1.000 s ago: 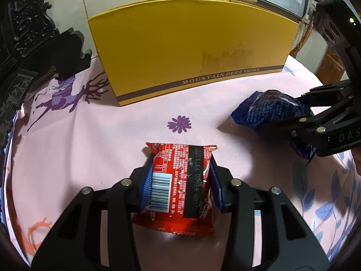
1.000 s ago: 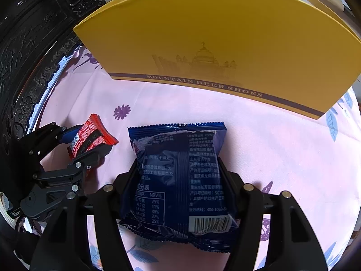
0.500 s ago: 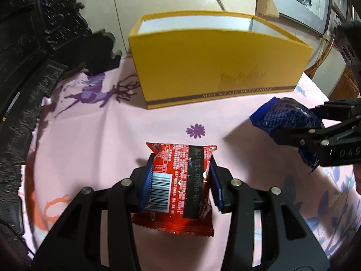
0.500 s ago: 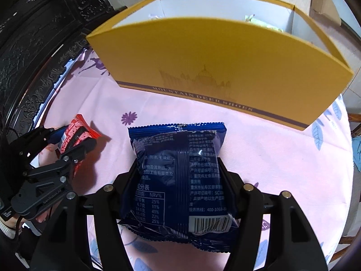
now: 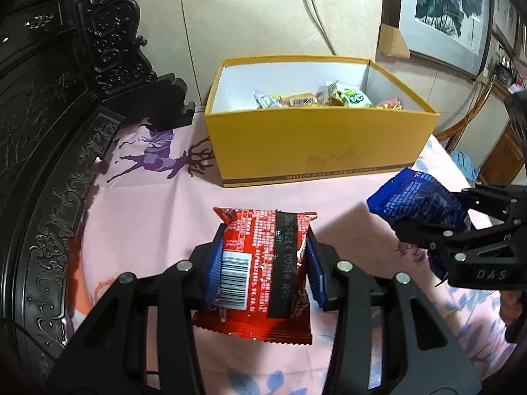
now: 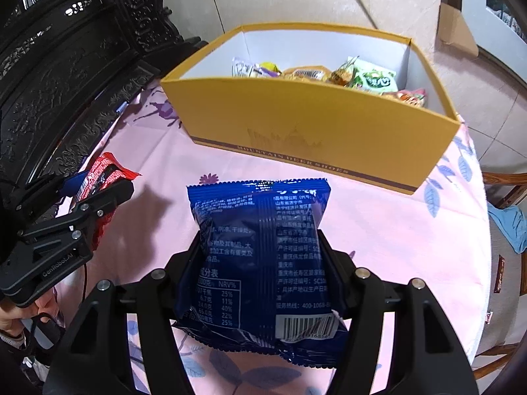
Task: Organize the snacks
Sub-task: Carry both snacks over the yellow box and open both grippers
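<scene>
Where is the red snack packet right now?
The red snack packet is clamped in the left tool, above the pink tablecloth, short of the yellow box.

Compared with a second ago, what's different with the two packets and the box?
Both grippers have risen: the yellow box now shows from above, its snacks inside visible, where earlier only its front wall showed. The left gripper keeps its hold on the red packet, the right gripper on the blue packet. Nothing was released; the box stays put on the pink tablecloth.
</scene>
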